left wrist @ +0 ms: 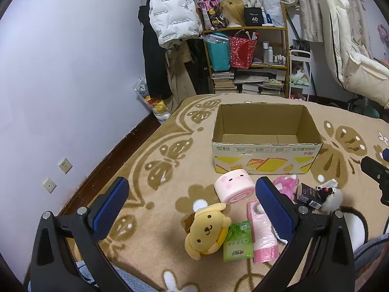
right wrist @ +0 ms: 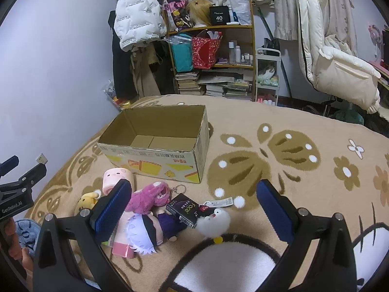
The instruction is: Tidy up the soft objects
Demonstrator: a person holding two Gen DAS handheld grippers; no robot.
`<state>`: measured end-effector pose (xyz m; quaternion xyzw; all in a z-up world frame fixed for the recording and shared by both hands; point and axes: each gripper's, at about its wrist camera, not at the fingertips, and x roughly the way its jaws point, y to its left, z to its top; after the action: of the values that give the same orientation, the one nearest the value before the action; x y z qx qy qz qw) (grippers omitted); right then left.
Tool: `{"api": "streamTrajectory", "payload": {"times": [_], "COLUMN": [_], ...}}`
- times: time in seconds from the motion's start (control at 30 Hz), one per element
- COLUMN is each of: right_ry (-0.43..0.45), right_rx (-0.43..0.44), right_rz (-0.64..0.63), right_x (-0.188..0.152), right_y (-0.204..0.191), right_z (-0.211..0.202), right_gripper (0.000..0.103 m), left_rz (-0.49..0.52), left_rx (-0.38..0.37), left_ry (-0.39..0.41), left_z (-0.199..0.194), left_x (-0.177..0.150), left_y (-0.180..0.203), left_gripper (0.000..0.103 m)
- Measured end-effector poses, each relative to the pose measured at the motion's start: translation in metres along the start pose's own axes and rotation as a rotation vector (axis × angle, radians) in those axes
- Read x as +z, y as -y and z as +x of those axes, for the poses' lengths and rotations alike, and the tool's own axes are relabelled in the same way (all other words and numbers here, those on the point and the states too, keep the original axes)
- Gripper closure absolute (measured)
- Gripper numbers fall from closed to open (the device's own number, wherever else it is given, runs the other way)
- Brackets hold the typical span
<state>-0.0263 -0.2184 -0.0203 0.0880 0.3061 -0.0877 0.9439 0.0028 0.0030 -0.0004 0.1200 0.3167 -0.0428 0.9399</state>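
Note:
An open, empty cardboard box (left wrist: 266,157) (right wrist: 155,163) stands on a tan patterned blanket. In front of it lie soft things: a pink roll cushion (left wrist: 233,187) (right wrist: 114,178), a yellow dog plush (left wrist: 206,231) (right wrist: 86,200), a magenta plush (right wrist: 149,196) (left wrist: 287,185), a white-haired doll (right wrist: 143,231), a white fluffy keychain toy (right wrist: 214,220) (left wrist: 331,198), a green tissue pack (left wrist: 238,242), a pink pack (left wrist: 263,238) and a black small box (right wrist: 183,210) (left wrist: 308,194). My left gripper (left wrist: 192,206) is open above the yellow plush. My right gripper (right wrist: 194,209) is open above the black box.
A wooden shelf (left wrist: 283,46) with bags, bottles and stacked books stands behind the bed. Coats (left wrist: 170,17) hang at the back left. A white padded chair (right wrist: 340,73) is at the right. The wall (left wrist: 60,73) runs along the blanket's left edge.

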Motion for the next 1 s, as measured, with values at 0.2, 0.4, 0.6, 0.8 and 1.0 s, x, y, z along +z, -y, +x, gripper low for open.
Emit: {"api": "streamTrajectory", "payload": {"times": [0.2, 0.4, 0.6, 0.8, 1.0], "right_ry": [-0.001, 0.000, 0.001, 0.002, 0.002], "right_rx": [0.003, 0.004, 0.002, -0.005, -0.005], "right_rz": [0.000, 0.003, 0.004, -0.002, 0.001], "right_x": [-0.0002, -0.0015, -0.0012, -0.0014, -0.0012], "right_y": [-0.0001, -0.0004, -0.0007, -0.0006, -0.0004], "right_z": [0.0003, 0.0003, -0.0001, -0.0006, -0.0005], "right_gripper": [0.000, 0.000, 0.000, 0.000, 0.000], "left_rz": [0.002, 0.003, 0.008, 0.004, 0.007], "left_rx": [0.017, 0.016, 0.016, 0.022, 0.023], "left_ry": [0.009, 0.009, 0.007, 0.010, 0.013], "left_z": [-0.0024, -0.0030, -0.0028, -0.0026, -0.0029], "left_x": [-0.0005, 0.0006, 0.0010, 0.0009, 0.0003], "left_y": [0.0014, 0.0007, -0.0002, -0.0008, 0.0008], "left_gripper": [0.000, 0.000, 0.000, 0.000, 0.000]}}
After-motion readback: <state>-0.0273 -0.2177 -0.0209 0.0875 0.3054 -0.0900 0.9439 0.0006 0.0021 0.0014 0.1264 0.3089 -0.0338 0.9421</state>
